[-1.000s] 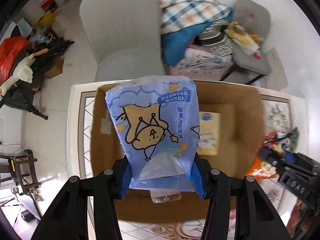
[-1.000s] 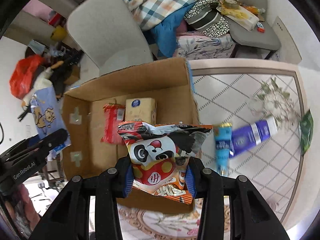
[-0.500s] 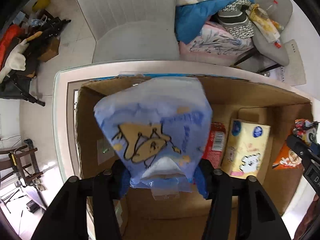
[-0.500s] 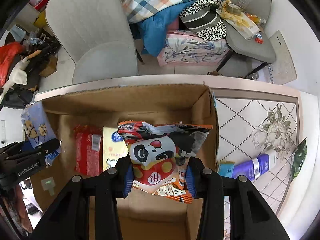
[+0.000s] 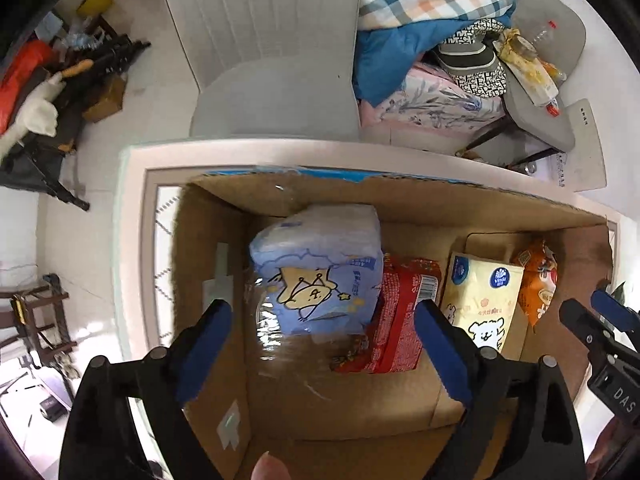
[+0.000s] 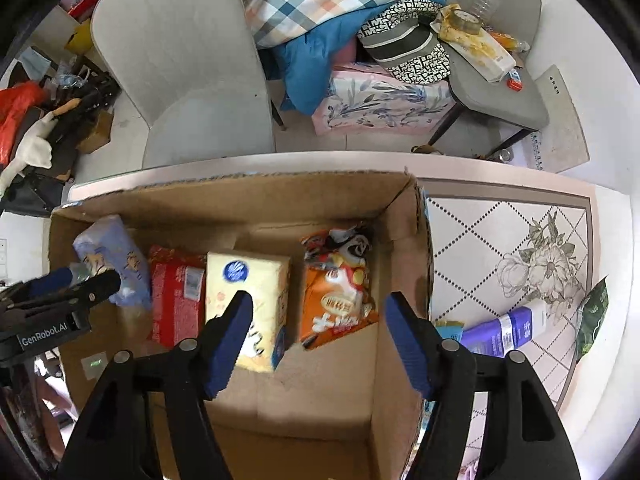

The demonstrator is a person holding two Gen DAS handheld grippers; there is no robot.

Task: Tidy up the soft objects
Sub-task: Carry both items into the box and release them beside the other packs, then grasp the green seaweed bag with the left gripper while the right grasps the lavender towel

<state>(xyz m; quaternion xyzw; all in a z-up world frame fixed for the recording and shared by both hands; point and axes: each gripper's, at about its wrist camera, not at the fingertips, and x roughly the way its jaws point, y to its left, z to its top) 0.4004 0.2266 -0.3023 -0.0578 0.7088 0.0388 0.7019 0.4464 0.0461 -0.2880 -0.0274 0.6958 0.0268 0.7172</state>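
A cardboard box [image 5: 400, 200] [image 6: 248, 196] sits on the table. Inside lie a blue cartoon pack [image 5: 320, 268] [image 6: 108, 256], a red pack [image 5: 400, 312] [image 6: 176, 296], a yellow tissue pack [image 5: 480, 304] [image 6: 248, 292] and an orange panda snack bag [image 5: 536, 280] [image 6: 336, 288]. My left gripper [image 5: 320, 344] is open and empty above the blue pack. My right gripper [image 6: 318, 336] is open and empty above the snack bag.
A blue tube [image 6: 504, 330] and a green packet [image 6: 594, 316] lie on the patterned table [image 6: 500, 240] right of the box. Grey chairs [image 6: 192, 64] and piled bedding [image 6: 340, 20] stand beyond the table's far edge.
Both grippers opened over the box. The blue pack dropped from the left gripper into the box's left end, and the snack bag dropped from the right gripper into its right end.
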